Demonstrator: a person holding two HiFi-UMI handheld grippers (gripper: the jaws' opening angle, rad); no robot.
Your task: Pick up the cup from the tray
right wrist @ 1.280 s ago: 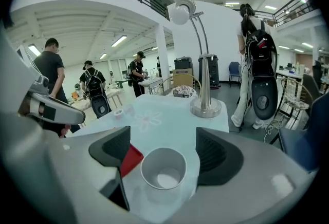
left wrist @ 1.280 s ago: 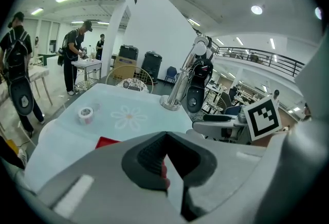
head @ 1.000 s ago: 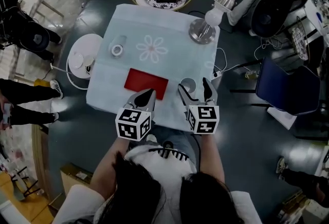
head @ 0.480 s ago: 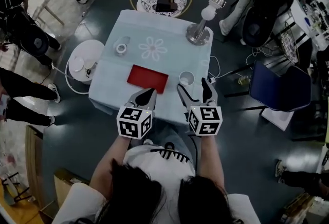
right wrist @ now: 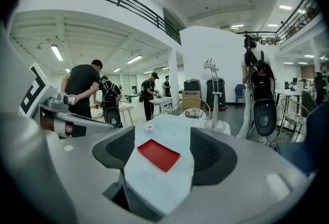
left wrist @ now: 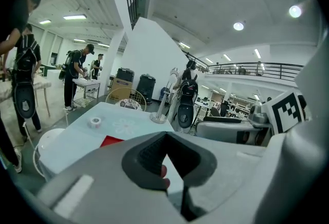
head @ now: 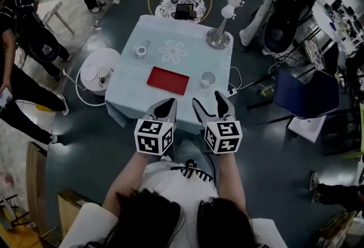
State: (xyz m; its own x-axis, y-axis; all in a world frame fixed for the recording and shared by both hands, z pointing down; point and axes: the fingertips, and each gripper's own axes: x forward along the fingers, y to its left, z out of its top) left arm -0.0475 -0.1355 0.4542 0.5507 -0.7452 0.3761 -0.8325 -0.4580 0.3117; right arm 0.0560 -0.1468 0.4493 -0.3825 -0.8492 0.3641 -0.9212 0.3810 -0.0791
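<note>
The white cup (head: 207, 79) stands upright on the pale blue tablecloth (head: 170, 31), just right of the flat red tray (head: 168, 80), which has nothing on it. My right gripper (head: 206, 100) hangs open over the table's near edge, a short way in front of the cup and holding nothing. My left gripper (head: 168, 106) is shut and empty, in front of the tray's near edge. The right gripper view shows the tray (right wrist: 158, 154) between the open jaws of the right gripper (right wrist: 163, 138), with the cup hidden. The left gripper view shows a corner of the tray (left wrist: 110, 141) past the left gripper (left wrist: 165, 138).
A tape roll (head: 140, 50) lies at the table's far left and a desk lamp (head: 219, 36) stands at its far right. A round patterned side table (head: 183, 2) sits beyond. A white round stand (head: 94, 70) is on the left, a blue chair (head: 307, 93) on the right. People stand around.
Both grippers have drawn back from the table toward the person. The cup, which was close between the right gripper's fingertips, now stands apart from them. The head view has shifted.
</note>
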